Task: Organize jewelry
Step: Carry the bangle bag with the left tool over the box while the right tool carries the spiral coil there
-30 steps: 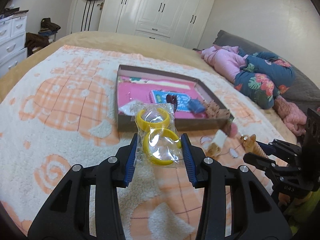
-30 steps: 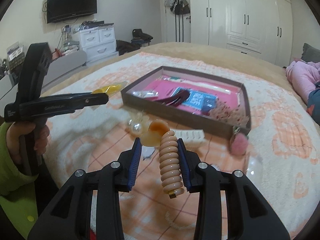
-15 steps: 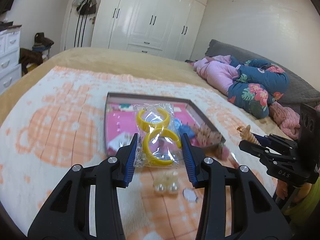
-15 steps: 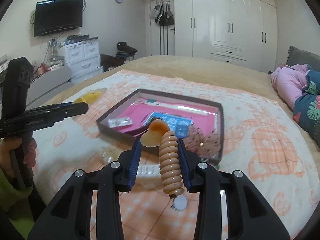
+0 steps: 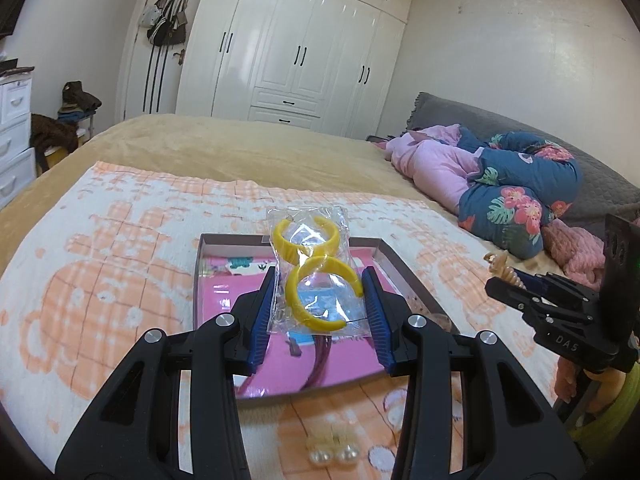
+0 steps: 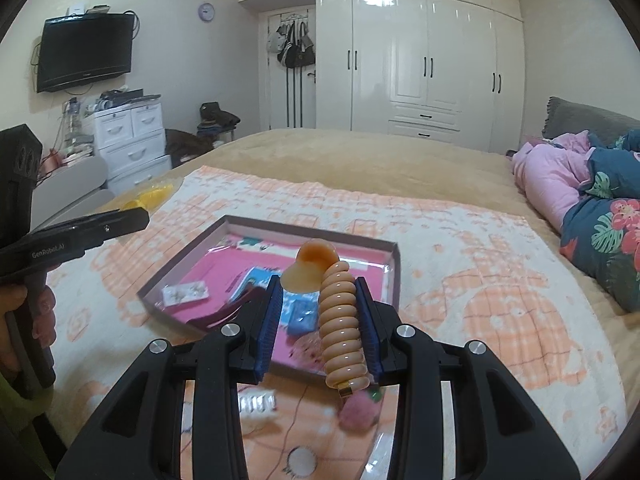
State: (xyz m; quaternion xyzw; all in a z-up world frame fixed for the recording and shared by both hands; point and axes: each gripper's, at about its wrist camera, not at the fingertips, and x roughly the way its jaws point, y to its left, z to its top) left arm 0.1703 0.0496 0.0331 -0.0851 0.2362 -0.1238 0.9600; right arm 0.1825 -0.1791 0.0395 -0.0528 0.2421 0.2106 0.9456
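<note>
A shallow rectangular tray (image 5: 404,276) with dark brownish walls and a glossy pink floor lies on the bed, on a fleecy white-and-orange blanket (image 5: 120,280). In the right wrist view the tray (image 6: 394,258) holds a small white card of earrings (image 6: 185,293) at its left, a blue printed packet (image 6: 304,312) near the middle, a dark maroon curved band (image 6: 224,314) along the near wall and a speckled pinkish piece by the near right corner.

The left tool (image 5: 320,312) pinches a crinkly clear plastic bag (image 5: 310,272) between its blue ribbed pads; the bag stands upright, long axis running up the frame, over the tray's middle. Inside it sit two smooth yellow open rings (image 5: 306,240), one above the other.

The right tool (image 6: 320,324) grips a glossy beige spiral hair clip (image 6: 342,320), ribbed like a coil, its long axis upright and leaning slightly left; a translucent amber bulb tops it and a small gold end shows at the bottom. It hangs above the tray's near edge.

On the blanket before the tray lie two pearly beads (image 5: 332,456), a fluffy pink pompom (image 6: 358,412) and a small white ribbed piece (image 6: 256,404).
</note>
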